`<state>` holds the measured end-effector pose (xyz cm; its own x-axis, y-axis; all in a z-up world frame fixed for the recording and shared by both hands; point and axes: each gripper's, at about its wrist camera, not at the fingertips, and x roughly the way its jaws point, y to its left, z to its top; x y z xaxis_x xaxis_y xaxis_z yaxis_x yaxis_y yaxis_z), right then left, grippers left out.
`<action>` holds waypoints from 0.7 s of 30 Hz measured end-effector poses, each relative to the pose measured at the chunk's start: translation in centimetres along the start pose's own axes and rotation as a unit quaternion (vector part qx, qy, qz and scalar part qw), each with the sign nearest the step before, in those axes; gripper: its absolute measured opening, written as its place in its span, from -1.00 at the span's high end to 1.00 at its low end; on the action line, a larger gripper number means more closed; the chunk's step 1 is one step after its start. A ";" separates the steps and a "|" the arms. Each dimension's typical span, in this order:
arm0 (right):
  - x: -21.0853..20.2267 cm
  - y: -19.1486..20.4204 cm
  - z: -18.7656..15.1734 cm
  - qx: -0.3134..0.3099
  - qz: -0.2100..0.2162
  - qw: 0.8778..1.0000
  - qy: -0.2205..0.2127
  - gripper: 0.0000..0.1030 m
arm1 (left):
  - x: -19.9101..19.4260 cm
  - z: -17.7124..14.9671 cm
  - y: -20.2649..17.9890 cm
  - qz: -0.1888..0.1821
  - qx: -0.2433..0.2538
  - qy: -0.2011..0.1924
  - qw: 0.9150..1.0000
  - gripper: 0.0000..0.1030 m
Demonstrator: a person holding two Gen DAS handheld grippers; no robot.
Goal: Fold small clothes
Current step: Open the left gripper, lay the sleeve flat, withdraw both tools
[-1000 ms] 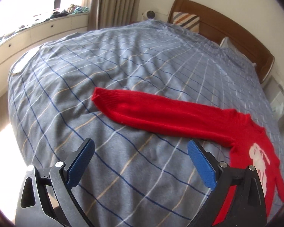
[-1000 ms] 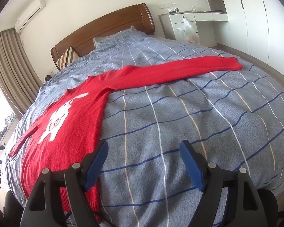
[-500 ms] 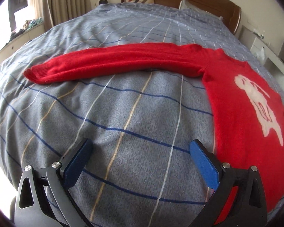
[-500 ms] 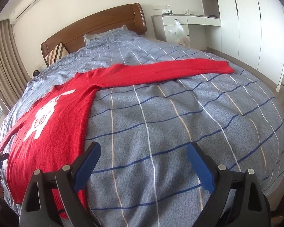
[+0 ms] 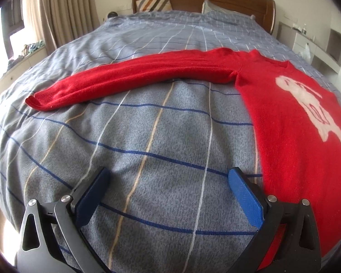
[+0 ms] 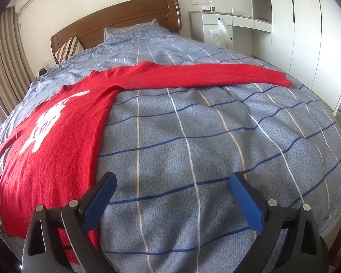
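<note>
Red knit sweater lies flat on the bed, soft and floppy; pinch sleeve cuffs; both tools' jaws stand apart, empty

Red sweater flat on plaid bedspread, sleeve outstretched, right hand-held gripper spread wide above bedspread

Fuzzy knit red sweater on matt woven bedspread; glossy wooden headboard.

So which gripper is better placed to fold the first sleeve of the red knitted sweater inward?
Neither clearly: the left gripper faces one sleeve of the red knitted sweater, the right gripper the other; both are open.
</note>
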<state>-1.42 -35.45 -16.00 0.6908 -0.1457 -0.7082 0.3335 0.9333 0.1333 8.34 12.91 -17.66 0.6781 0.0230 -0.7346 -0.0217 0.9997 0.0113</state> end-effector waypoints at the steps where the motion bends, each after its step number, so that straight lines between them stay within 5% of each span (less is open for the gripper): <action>1: 0.1 0.1 -0.1 -0.001 -0.001 1.000 0.002 -0.95 | 0.0 0.0 0.0 0.000 0.002 -0.004 1.000 -0.99; 14: -0.5 -0.7 0.0 0.022 0.023 1.000 0.002 -0.99 | -4.1 0.5 0.8 -0.014 -0.011 -0.065 0.998 -0.99; 21: -2.3 -9.0 6.2 0.148 0.090 0.984 -0.037 -0.99 | -5.4 0.8 1.1 -0.024 -0.017 -0.084 0.996 -0.99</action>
<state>-2.02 -45.55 -11.25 0.7971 -0.0206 -0.6036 0.3660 0.8115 0.4556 5.22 13.86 -13.16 0.7917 -0.0211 -0.6106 -0.0093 0.9989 -0.0467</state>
